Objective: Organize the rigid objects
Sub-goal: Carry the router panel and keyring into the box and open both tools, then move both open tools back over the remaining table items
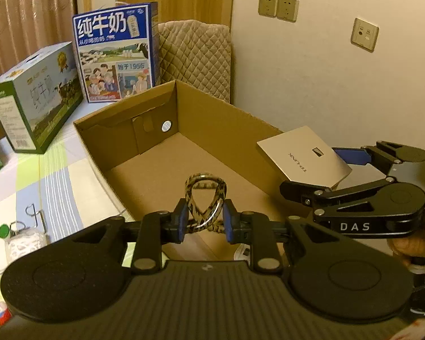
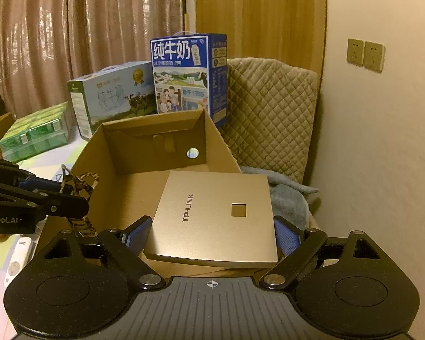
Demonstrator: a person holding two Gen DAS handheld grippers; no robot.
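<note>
Left claw (image 1: 205,222): clenched on a patterned cord loop with metal ring (image 1: 205,198), held over the near rim of the open cardboard box (image 1: 226,119).

Right claw (image 2: 212,233): grasping a gold TP-LINK router (image 2: 215,215) flat by its two side edges, above the box's right part.

Box contents: bare floor as far as visible; a round hole in the far wall.

Left view only: a small jar with green cap (image 1: 14,238) on the counter (image 1: 56,187), contents unclear.

Right view only: a green shrink-wrapped pack (image 2: 34,136); a grey cloth (image 2: 289,195) beside the box.

Both views: two milk cartons (image 2: 188,76) behind the box.
</note>
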